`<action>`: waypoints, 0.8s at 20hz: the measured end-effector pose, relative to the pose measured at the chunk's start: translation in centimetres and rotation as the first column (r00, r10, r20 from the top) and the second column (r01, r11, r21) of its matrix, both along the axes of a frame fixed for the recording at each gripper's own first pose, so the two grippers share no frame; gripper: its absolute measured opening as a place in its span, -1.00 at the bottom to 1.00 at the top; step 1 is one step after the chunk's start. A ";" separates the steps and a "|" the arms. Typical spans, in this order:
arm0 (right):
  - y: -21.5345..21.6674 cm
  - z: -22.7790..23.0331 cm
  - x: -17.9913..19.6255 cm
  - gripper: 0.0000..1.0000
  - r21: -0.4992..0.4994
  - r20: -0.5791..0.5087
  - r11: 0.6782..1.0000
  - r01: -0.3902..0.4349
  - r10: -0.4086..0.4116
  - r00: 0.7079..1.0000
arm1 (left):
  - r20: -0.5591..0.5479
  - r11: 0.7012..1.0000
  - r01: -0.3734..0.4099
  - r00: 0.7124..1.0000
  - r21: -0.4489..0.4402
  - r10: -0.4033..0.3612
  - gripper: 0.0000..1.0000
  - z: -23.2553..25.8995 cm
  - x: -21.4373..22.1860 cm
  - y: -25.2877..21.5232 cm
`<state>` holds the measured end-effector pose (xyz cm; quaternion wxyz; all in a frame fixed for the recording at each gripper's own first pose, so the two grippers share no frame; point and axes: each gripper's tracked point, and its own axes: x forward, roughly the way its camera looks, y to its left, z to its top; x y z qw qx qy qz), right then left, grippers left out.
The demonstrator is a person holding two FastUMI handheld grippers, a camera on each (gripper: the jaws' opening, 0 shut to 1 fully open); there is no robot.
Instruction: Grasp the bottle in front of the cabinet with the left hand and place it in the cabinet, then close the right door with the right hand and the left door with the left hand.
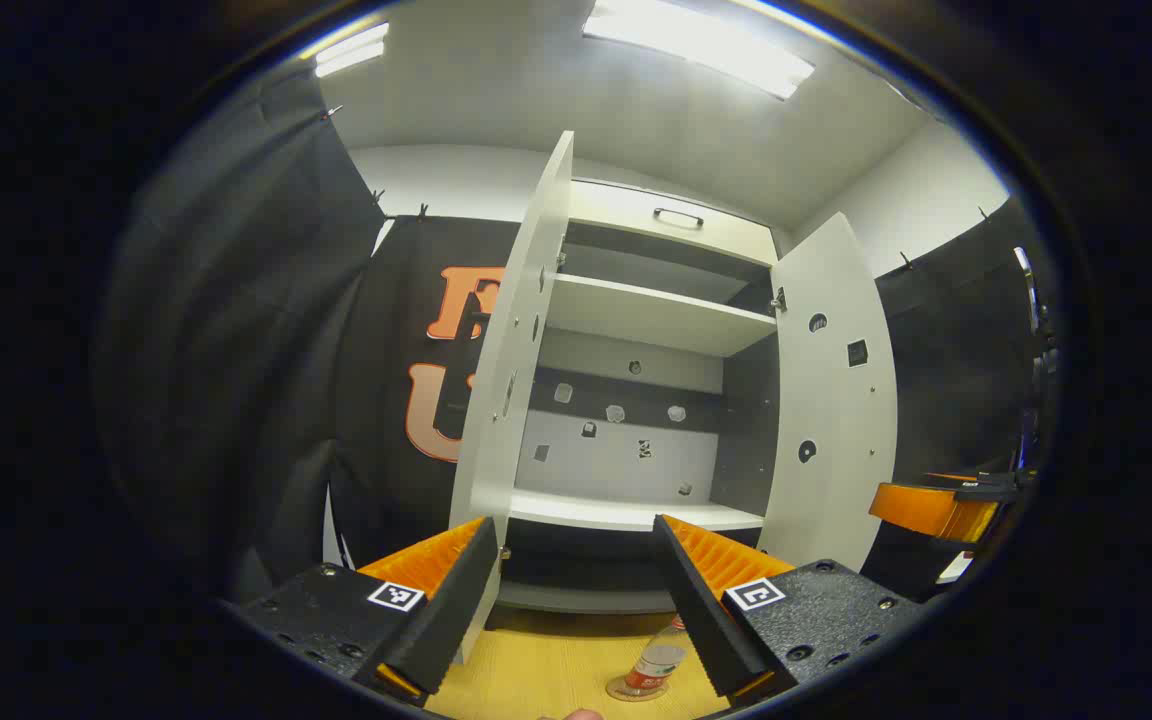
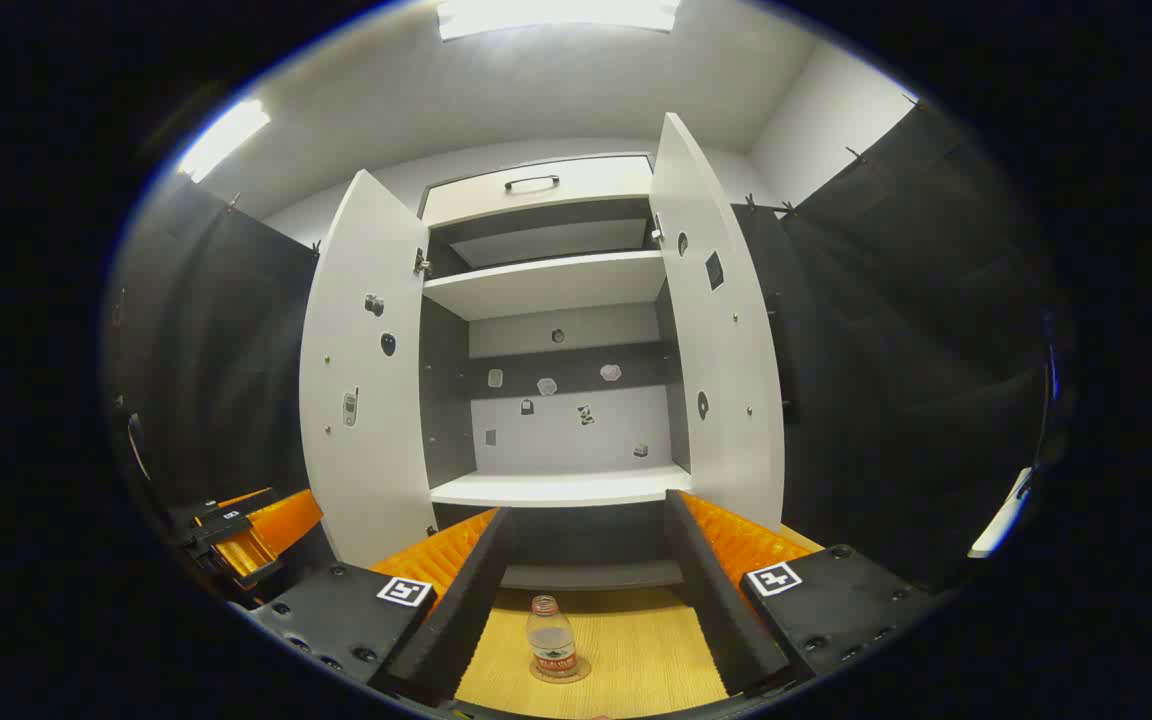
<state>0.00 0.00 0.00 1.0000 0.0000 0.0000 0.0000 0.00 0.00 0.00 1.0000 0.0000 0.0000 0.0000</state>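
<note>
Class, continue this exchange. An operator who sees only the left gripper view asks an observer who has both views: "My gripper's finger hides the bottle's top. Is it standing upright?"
Observer: Yes. In the right gripper view the bottle stands upright, cap on, on the wooden surface in front of the cabinet.
Operator: I see the left door almost edge-on. What is on its inner face?
Observer: The left door carries a few small stuck-on items.
Operator: And the right gripper?
Observer: The right gripper has its jaws open, holding nothing.
</note>
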 end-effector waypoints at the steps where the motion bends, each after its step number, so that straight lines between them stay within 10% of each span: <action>1: -0.1 0.0 -0.1 0.96 -0.001 0.000 1.000 0.006 -0.006 1.000 | 0.001 1.000 0.002 1.000 -0.003 -0.002 0.89 0.1 0.0 0.0; 16: -0.2 -0.3 -0.3 0.96 0.012 -0.016 1.000 0.020 -0.020 1.000 | -0.010 1.000 -0.025 1.000 0.002 0.025 0.89 -0.1 -0.7 1.1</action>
